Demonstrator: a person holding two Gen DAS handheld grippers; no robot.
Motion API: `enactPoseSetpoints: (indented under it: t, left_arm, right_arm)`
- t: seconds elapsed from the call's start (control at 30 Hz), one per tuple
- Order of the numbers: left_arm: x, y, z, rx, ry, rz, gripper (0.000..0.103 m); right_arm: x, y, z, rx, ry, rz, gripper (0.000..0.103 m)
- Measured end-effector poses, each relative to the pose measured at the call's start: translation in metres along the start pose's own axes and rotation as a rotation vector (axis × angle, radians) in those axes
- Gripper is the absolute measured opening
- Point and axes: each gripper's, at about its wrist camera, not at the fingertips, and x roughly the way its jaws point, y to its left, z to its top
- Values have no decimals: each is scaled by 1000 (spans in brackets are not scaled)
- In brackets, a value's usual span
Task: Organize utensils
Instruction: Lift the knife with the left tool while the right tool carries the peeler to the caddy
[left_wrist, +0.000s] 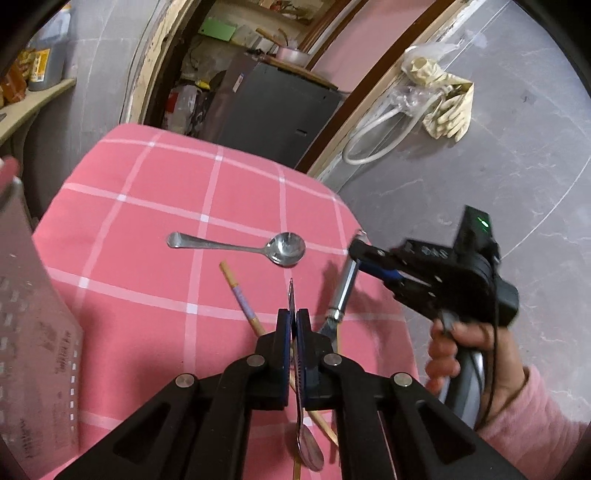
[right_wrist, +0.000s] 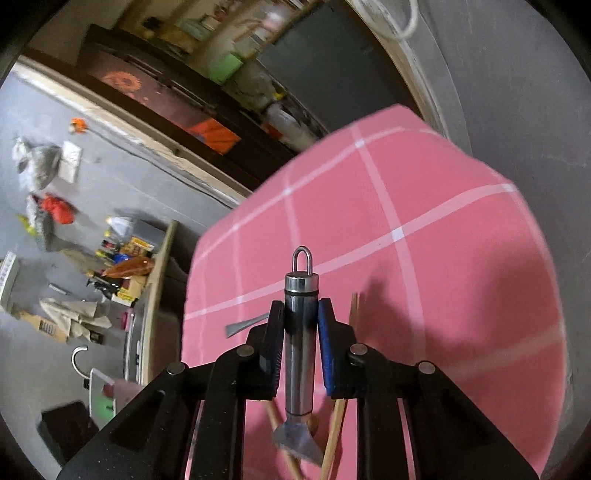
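Metal box (left_wrist: 33, 332): perforated sheet steel at the far left edge; maybe the holder meant for the utensils, though too little shows to be sure.
Table (left_wrist: 147, 221): covered in soft pink cloth with white checks.
Lying spoon (left_wrist: 240, 246): shiny steel, round bowl up, flat on the cloth, not yet collected.
Chopstick (left_wrist: 238, 295): slim wood with a patterned band, lying slantwise near the tongs.
Left tongs (left_wrist: 294, 321): clamped on a thin spoon (left_wrist: 308, 450) by its flat handle, bowl hanging back toward the camera, lifted off the cloth.
Right tongs (right_wrist: 300, 317): pinched around a spatula (right_wrist: 298, 362) with a round polished handle and a hanging loop; flat blade points backward.
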Motion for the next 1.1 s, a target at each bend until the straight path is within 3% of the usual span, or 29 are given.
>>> enactPoseSetpoints:
  t: [0.47,0.8,1.1]
  left_arm:
    - [-61,-11,2,106,-93,8,3]
    - [-117,-23,21,160,-167,9,3]
    - [-199,-17,60,182,-316,69,3]
  right_arm:
    - [-118,26,-36,-157,-251,-1,16]
    - [-177,84,-30,-292,-376,-5,16]
    - [-195,158,-22,-369,-453,112,16]
